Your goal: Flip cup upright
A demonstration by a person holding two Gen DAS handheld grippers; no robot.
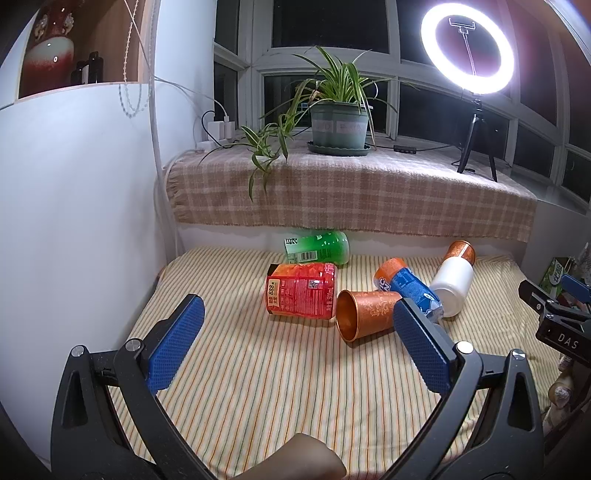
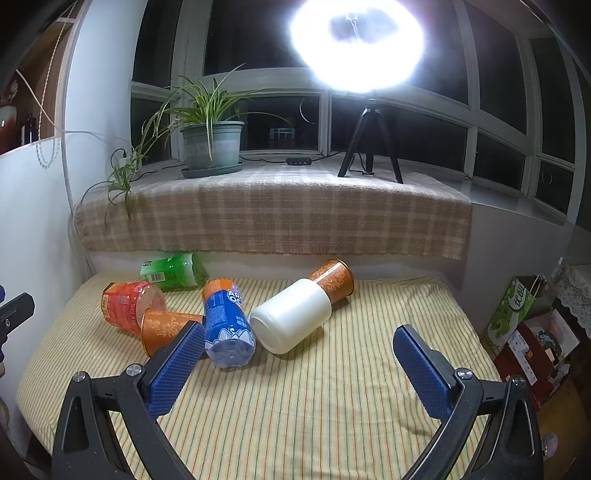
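A striped cloth [image 1: 258,387] fills the lower frame; the red bottle [image 1: 301,295] reads "888"; the copper cup [image 1: 364,314] lies on its side mid-frame, touching the left gripper's [image 1: 297,332] right finger; both grippers, right gripper [image 2: 299,354] included, are spread wide, holding nothing.

Striped cloth [image 1: 280,387] under toppled cups [image 1: 364,314], bottles [image 1: 301,291].

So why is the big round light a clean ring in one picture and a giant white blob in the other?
In the left wrist view the ring light shows a clear ring with a dark middle; in the right wrist view it glares into a blown-out blob. Both fisheye views bend the window frames, and the cups on the striped cloth stay sharp.
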